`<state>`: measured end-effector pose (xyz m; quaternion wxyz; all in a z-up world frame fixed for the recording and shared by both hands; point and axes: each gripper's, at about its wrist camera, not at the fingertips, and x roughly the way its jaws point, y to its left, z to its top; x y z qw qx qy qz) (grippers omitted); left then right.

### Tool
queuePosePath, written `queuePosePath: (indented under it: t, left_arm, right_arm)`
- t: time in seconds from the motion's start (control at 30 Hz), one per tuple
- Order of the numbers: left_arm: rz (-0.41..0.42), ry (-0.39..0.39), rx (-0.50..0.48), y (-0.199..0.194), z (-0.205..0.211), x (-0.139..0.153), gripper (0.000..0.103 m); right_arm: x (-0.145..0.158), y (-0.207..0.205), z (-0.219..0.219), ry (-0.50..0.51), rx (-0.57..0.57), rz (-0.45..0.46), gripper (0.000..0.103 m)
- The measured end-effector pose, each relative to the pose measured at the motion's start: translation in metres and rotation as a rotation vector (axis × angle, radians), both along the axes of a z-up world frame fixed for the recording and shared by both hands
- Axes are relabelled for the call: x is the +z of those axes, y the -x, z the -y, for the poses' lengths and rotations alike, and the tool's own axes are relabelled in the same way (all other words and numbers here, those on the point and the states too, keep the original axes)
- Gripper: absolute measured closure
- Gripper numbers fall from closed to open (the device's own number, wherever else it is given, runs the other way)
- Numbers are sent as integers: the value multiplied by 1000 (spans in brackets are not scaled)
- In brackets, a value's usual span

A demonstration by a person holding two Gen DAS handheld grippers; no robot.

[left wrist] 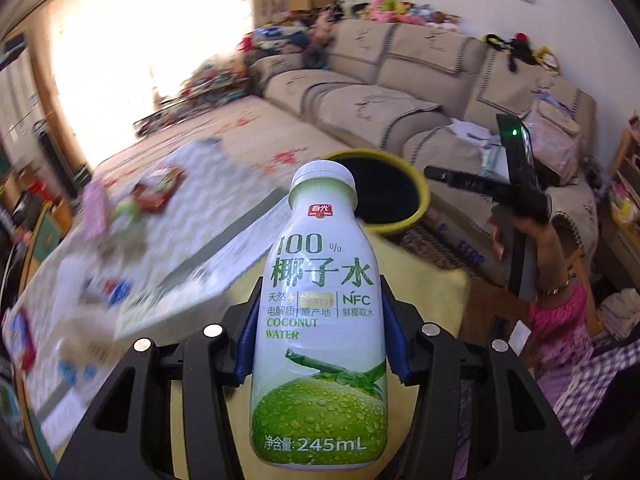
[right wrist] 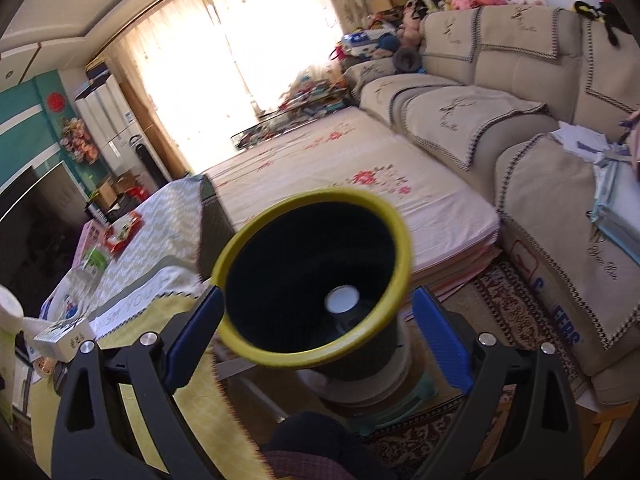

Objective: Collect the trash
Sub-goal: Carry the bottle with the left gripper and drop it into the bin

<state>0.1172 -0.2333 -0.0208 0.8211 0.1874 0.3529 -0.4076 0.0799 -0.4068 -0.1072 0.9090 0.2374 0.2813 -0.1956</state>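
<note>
Where motion blurs, table [left wrist: 168,216] clutter unreadable

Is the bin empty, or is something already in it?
Not empty. The right wrist view looks into the bin, and one white round thing lies at its dark bottom. What it is cannot be told.

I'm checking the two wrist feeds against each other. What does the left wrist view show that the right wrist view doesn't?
Only the left wrist view shows the coconut water bottle, clamped in the left gripper, and the person's hand. Only the right wrist view shows the white cap lying inside the bin, between the right gripper's blue fingers. Both show the yellow-rimmed bin, the sofa and the table.
</note>
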Motion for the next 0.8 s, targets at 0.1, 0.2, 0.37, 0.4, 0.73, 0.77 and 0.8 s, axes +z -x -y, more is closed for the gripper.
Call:
queuePosePath:
  t: [0.1, 0.2, 0.37, 0.4, 0.73, 0.77, 0.8]
  left_arm:
    - [-23, 13, -74, -13, 54, -1, 51]
    - [-38, -7, -117, -31, 107, -13, 51]
    - [-98, -54, -121, -71, 177, -44, 51]
    - [-100, -67, -120, -78, 188, -49, 51]
    - [-69, -50, -34, -134, 240, -64, 36]
    - [-60, -33, -30, -131, 233, -58, 36]
    - [-56, -16, -24, -129, 226, -52, 35]
  right_arm:
    - [5, 18, 21, 13, -61, 13, 13]
    - [6, 33, 40, 12, -101, 26, 12]
    - [0, 47, 64, -20, -120, 42, 12]
    - [-2, 49, 68, -25, -124, 42, 12]
    - [-22, 23, 86, -63, -113, 4, 12]
    - [-22, 17, 86, -65, -104, -3, 12]
    - [-21, 11, 86, -66, -93, -7, 12]
